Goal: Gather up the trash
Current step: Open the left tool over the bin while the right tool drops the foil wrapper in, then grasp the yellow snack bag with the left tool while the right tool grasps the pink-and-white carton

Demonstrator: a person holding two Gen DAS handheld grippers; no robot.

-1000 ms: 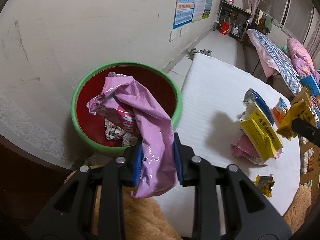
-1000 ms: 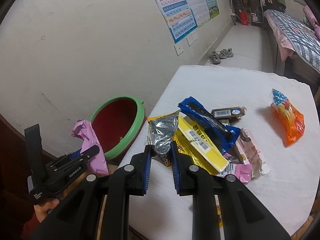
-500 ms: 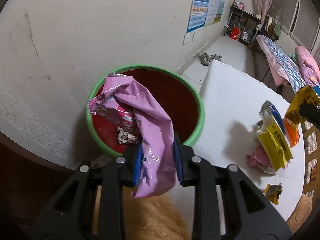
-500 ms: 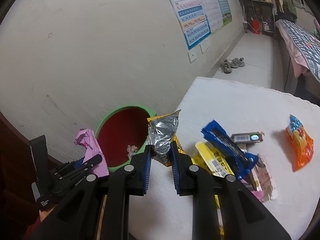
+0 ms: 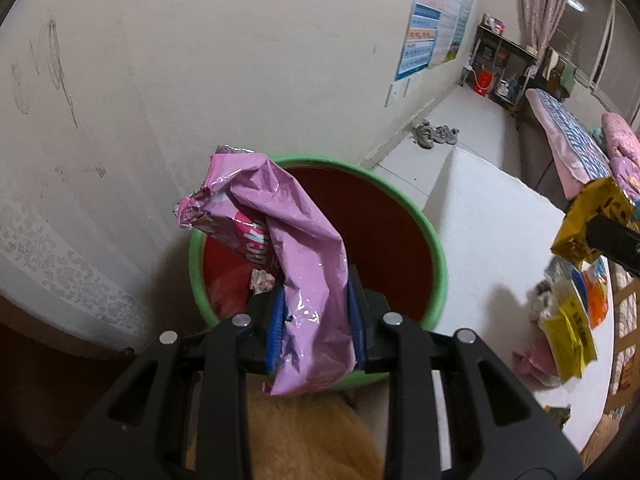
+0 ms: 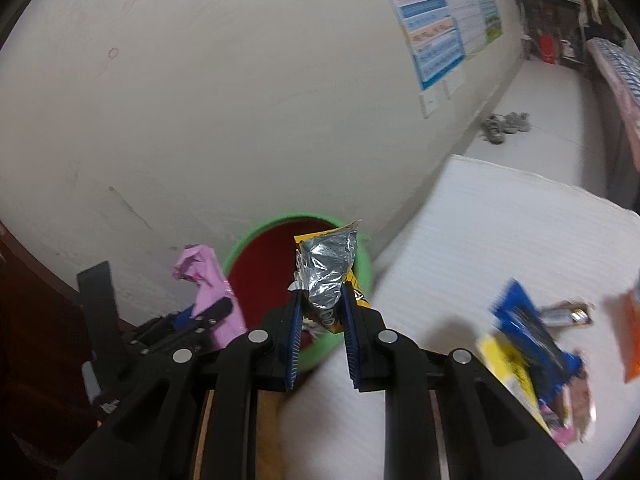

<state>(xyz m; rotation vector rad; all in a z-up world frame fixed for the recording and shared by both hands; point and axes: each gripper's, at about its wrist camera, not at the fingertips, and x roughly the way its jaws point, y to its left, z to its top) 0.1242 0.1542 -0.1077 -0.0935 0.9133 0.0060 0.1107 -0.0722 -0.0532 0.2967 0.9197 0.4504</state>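
Observation:
My left gripper [image 5: 316, 320] is shut on a crumpled pink wrapper [image 5: 296, 256] and holds it over the near rim of a green bin [image 5: 438, 264] with a red inside. Crumpled trash [image 5: 262, 280] lies in the bin. My right gripper [image 6: 322, 332] is shut on a yellow and silver wrapper [image 6: 328, 276] above the bin's [image 6: 240, 248] right edge. The left gripper [image 6: 200, 322] with the pink wrapper [image 6: 208, 284] shows in the right wrist view. The yellow wrapper [image 5: 592, 220] shows at the right of the left wrist view.
The bin stands between a white wall [image 5: 240, 80] and a white table [image 6: 500, 248]. Several wrappers lie on the table: yellow [image 6: 508, 376], blue [image 6: 528, 332], orange [image 6: 632, 332], pink [image 5: 532, 360]. A brown furry cushion [image 5: 304, 436] lies below the left gripper.
Both grippers have moved towards the bin with their wrappers. The right gripper has swung left from over the table pile to the bin's edge.

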